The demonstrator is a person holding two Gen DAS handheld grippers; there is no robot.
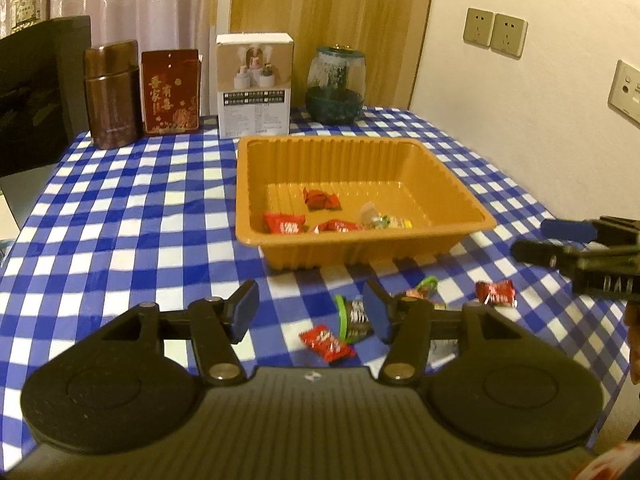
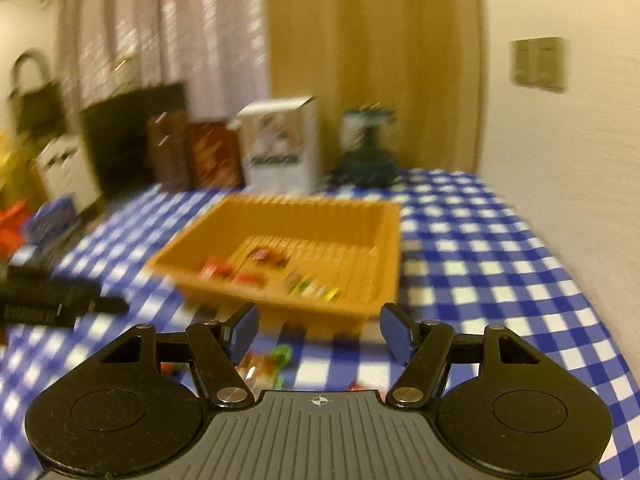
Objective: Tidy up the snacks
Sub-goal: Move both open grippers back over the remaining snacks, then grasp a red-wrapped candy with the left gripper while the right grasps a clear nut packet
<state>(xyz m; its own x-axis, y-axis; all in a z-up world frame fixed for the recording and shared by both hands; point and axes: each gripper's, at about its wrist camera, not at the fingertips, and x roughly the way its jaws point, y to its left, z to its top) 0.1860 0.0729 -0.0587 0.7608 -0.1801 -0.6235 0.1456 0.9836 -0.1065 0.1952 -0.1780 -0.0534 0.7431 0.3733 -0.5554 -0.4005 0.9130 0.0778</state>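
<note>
An orange plastic tray [image 1: 460, 196] stands mid-table on the blue checked cloth and holds several wrapped snacks, among them a red one [image 1: 283, 224]. In front of it loose snacks lie on the cloth: a red wrapper [image 1: 326, 342], a dark one with a green edge [image 1: 354, 316] and another red one [image 1: 496, 293]. My left gripper [image 1: 310, 312] is open and empty, low over these loose snacks. My right gripper [image 2: 320, 330] is open and empty near the tray's [image 2: 384, 236] front edge; its view is blurred. It shows at the right edge of the left wrist view [image 1: 532, 240].
A brown canister [image 1: 110, 94], a red box [image 1: 171, 92], a white carton [image 1: 254, 84] and a green glass jar [image 1: 336, 86] line the table's back edge. A wall with sockets [image 1: 494, 34] runs along the right. A dark chair [image 1: 36, 88] stands at left.
</note>
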